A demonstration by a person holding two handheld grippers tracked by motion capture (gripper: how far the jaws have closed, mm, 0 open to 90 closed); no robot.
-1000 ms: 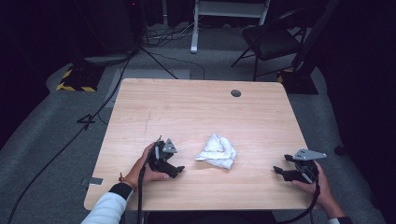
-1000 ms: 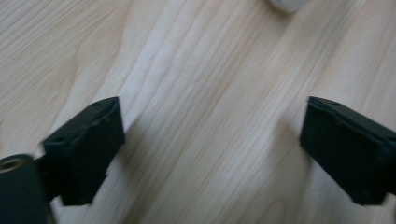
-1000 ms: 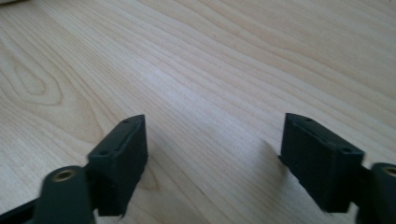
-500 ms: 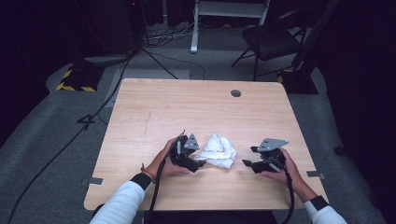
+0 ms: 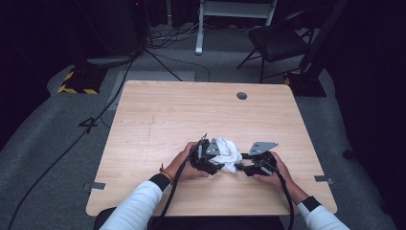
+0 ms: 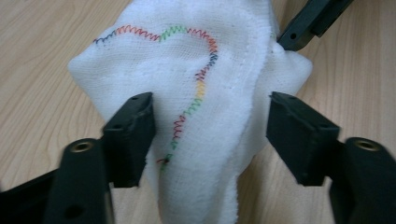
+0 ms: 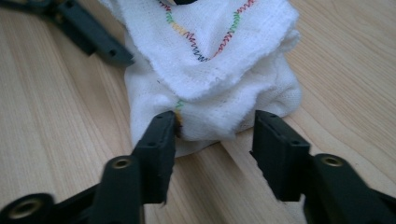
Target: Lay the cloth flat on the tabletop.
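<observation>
Wooden table (image 5: 158,120) carries a crumpled white cloth (image 5: 227,152) near its front edge, at six o'clock from the grommet hole (image 5: 242,96); left gripper (image 5: 216,164) at the cloth's nine o'clock, right gripper (image 5: 241,167) at its three o'clock; both sets of jaws half-wide, just been closing, cloth folds between them, pads not yet clamped; coloured stitching (image 6: 201,88) crosses the fabric.

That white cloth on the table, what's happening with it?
A person holds a two-jaw gripper in each hand and has brought both in on a crumpled white cloth with rainbow stitching, lying on a wooden table. The left gripper and right gripper straddle opposite ends of it. Their jaws have just been closing, but neither looks clamped tight yet.
</observation>
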